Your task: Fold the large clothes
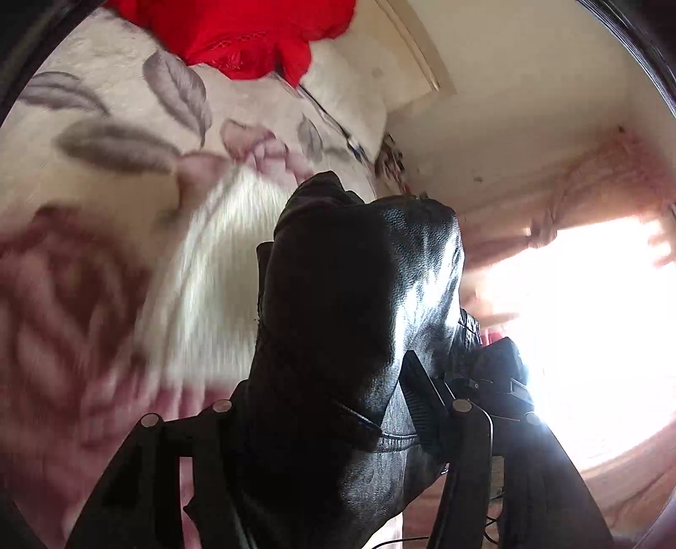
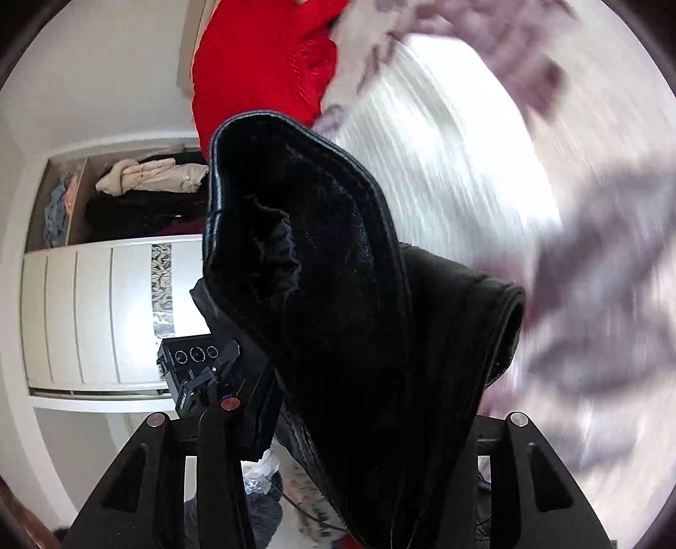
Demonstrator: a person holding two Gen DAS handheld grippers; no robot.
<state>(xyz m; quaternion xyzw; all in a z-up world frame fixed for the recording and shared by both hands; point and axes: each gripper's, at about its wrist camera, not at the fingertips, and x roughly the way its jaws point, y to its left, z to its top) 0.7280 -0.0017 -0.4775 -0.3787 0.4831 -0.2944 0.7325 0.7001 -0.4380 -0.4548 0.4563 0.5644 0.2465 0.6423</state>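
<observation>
A black leather jacket [image 1: 346, 304] fills the middle of the left wrist view, bunched between my left gripper's [image 1: 338, 405] fingers and lifted above the bed. My left gripper is shut on it. The same jacket [image 2: 350, 304] hangs in the right wrist view, clamped in my right gripper [image 2: 350, 405], which is also shut on it. The other gripper [image 2: 198, 367] shows at the jacket's left edge. The fingertips are hidden by the leather.
A floral blanket [image 1: 105, 177] covers the bed below. A red garment [image 1: 241, 33] lies at its far end, also in the right wrist view [image 2: 262, 63]. A white garment [image 2: 443, 139] lies on the blanket. An open wardrobe [image 2: 105, 253] stands at left. A bright curtained window [image 1: 591, 295] is at right.
</observation>
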